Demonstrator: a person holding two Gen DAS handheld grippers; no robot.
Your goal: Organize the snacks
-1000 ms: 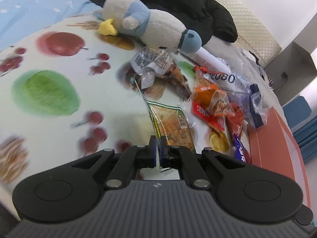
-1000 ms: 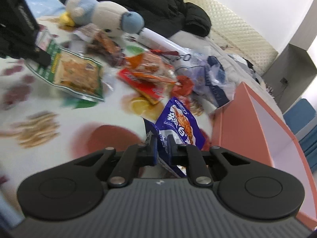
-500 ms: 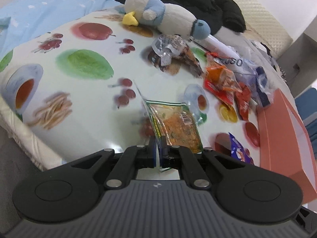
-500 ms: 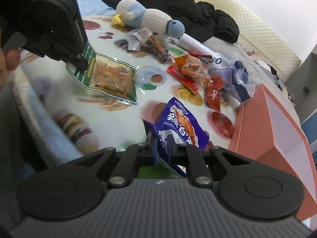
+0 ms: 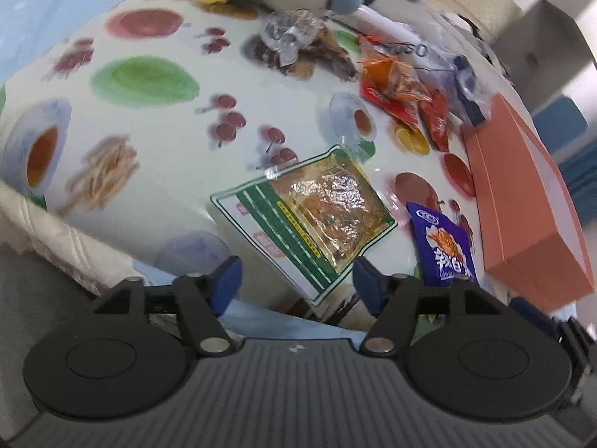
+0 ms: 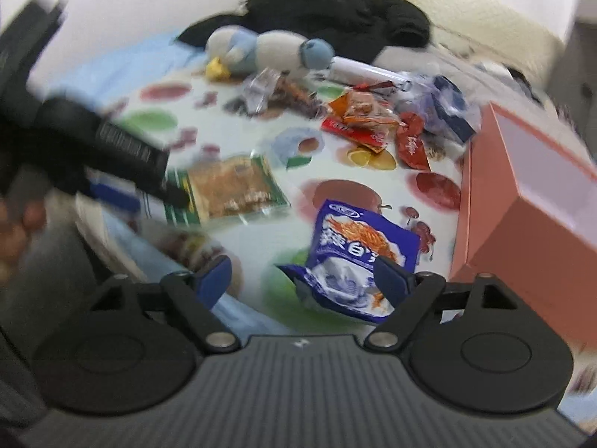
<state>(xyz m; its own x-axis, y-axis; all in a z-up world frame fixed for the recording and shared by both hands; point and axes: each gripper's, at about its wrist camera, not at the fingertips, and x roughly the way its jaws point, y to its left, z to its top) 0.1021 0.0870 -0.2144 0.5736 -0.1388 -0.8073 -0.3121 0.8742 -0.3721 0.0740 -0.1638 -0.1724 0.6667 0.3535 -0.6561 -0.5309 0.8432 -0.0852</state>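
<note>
In the left wrist view the left gripper has just been opening and stands released, the green packet lying flat on the fruit-print cloth beyond its tips, while its body cuts off the blue packet beside the orange box. The blurred right wrist view shows the right gripper, also just opened and unclenched, with that one blue packet loose between its fingers; only here the box's pale inside shows, and the far snack heap is too smeared to count.

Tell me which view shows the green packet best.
The left wrist view: the green packet lies sharp and whole, ahead of the open left claw. In the right wrist view it is blurred and partly covered.
</note>
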